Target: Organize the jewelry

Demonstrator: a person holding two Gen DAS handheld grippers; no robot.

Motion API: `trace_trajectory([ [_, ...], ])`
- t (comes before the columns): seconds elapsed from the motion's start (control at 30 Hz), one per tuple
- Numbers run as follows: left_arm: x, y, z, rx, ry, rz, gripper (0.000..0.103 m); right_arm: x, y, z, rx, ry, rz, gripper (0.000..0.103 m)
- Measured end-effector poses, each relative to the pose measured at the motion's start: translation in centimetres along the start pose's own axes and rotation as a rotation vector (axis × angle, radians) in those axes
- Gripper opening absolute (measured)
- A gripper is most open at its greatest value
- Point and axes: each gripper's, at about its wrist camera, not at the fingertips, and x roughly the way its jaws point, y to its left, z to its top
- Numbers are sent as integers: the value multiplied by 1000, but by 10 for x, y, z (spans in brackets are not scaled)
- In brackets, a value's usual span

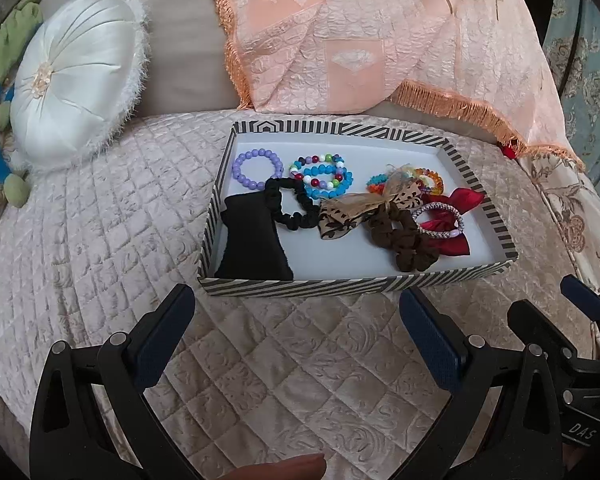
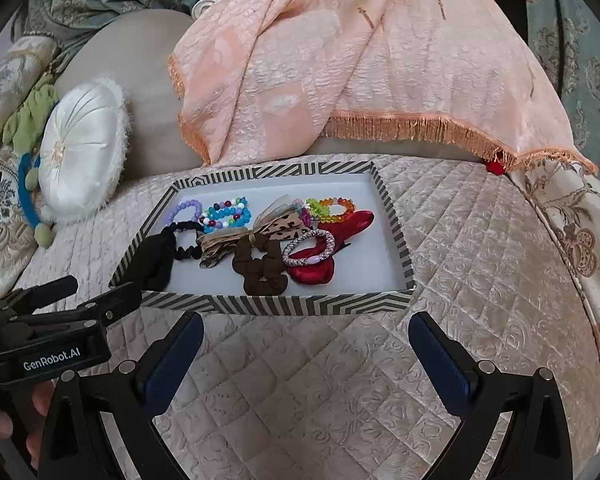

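I have both tools hovering over the quilted bed cover [image 1: 100, 240], just short of the striped tray [image 1: 360, 282]. My left tool [image 1: 296, 322] has its blue-padded fingers spread wide apart with nothing between them. My right tool [image 2: 306, 354] is spread wide too and holds nothing.

All the jewelry sits inside the tray. At its far left corner lies a purple bead bracelet [image 1: 256, 170], and just beside it a stack of blue and multicoloured bead bracelets [image 1: 324, 176]. A black scrunchie [image 1: 294, 206] touches a black cloth [image 1: 254, 242] against the left wall. In the middle, a leopard-print bow [image 1: 352, 208] overlaps a brown scrunchie [image 1: 404, 242]. To the right, a silver beaded bracelet [image 2: 310, 246] rests on a red bow [image 2: 340, 236], with orange and green crystal bracelets [image 2: 332, 206] behind it.

A round white cushion [image 1: 76, 92] leans at the left, and a peach fringed throw [image 1: 360, 32] drapes behind the tray.
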Motion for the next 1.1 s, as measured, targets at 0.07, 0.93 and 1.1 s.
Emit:
trace_trajectory([
  [0.07, 0, 0, 0, 3, -4, 4, 102, 0, 0, 0, -6, 2, 1, 102],
  [0.93, 0, -3, -3, 30, -1, 16, 102, 6, 4, -4, -44, 45, 11, 102],
  [1.1, 0, -3, -4, 30, -4, 18, 102, 6, 5, -4, -49, 48, 14, 102],
])
